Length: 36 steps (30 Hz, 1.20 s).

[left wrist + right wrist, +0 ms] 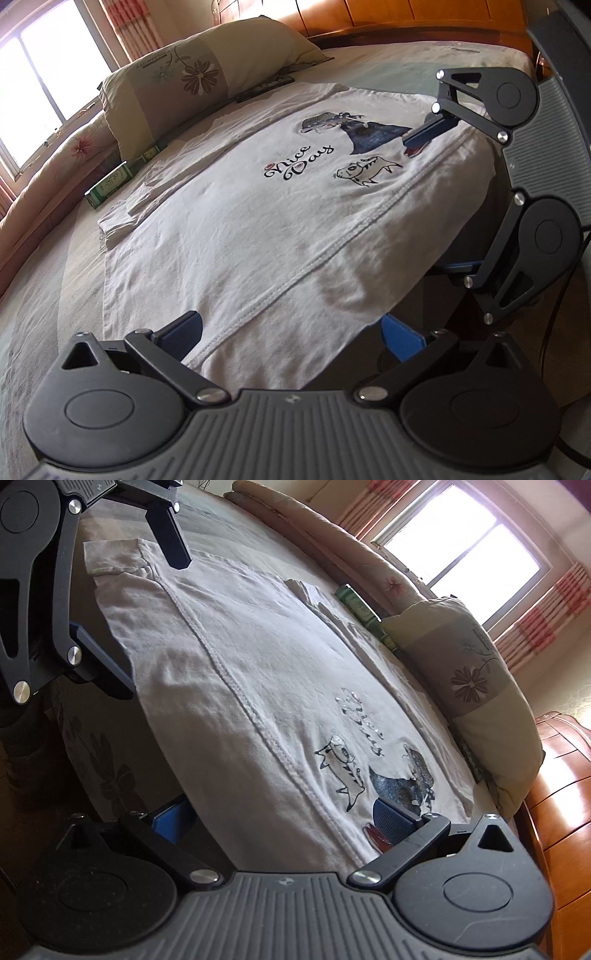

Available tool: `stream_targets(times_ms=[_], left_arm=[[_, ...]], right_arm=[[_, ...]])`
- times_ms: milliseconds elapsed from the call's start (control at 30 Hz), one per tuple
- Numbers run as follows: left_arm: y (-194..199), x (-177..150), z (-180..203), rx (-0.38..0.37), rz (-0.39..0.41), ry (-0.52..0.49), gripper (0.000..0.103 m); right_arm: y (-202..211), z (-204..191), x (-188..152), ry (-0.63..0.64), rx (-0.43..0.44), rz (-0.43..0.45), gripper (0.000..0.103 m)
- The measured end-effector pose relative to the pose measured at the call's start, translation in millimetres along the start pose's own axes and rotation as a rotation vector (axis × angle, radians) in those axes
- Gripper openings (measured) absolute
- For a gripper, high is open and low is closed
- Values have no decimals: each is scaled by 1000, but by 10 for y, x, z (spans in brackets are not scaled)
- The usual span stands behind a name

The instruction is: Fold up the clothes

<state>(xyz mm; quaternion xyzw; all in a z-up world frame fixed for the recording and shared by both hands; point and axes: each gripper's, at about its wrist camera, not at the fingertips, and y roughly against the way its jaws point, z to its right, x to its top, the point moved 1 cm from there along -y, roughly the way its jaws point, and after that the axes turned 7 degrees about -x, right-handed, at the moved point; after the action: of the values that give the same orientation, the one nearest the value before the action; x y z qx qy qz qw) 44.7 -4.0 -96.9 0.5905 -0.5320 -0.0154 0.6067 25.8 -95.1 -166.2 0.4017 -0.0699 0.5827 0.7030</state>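
A white T-shirt [258, 221] with a "Nice Day" print and a small cartoon animal lies flat on the bed, its near side edge hanging over the mattress edge. My left gripper [291, 336] is open, one blue pad on top of the shirt's edge and the other below the overhang. My right gripper [443, 201] is open the same way further along that edge, near the dark printed figure. In the right wrist view the right gripper [282, 818] straddles the T-shirt [258, 686] by the print, and the left gripper [138, 605] stands open near the sleeve end.
A flowered pillow [177, 85] and a rolled quilt [55, 177] lie along the far side of the bed, with a green box [110, 184] beside them. A wooden headboard [406, 14] and cabinet [565, 794] stand at one end. The bed sheet [44, 295] surrounds the shirt.
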Motion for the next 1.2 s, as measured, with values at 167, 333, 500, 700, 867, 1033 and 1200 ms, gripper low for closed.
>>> stream_targets(times_ms=[167, 333, 500, 700, 867, 1033, 1200], left_arm=[[-14, 24, 56, -12, -5, -14, 102], [14, 70, 72, -23, 10, -13, 102], [11, 99, 114, -27, 21, -34, 102], [-33, 129, 206, -16, 24, -86, 102], [-46, 152, 353, 15, 47, -214, 102], [-139, 212, 280, 143, 75, -273, 103], [-95, 292, 83, 179, 112, -243, 103]], right_arm=[[34, 41, -19, -5, -33, 19, 103], [124, 111, -3, -26, -60, 49, 103], [227, 225, 27, -67, -87, 75, 103], [263, 322, 71, -96, -104, 92, 103], [300, 382, 126, -117, -130, 110, 103], [335, 441, 141, -134, -135, 122, 103], [308, 441, 115, -134, -123, 114, 103]])
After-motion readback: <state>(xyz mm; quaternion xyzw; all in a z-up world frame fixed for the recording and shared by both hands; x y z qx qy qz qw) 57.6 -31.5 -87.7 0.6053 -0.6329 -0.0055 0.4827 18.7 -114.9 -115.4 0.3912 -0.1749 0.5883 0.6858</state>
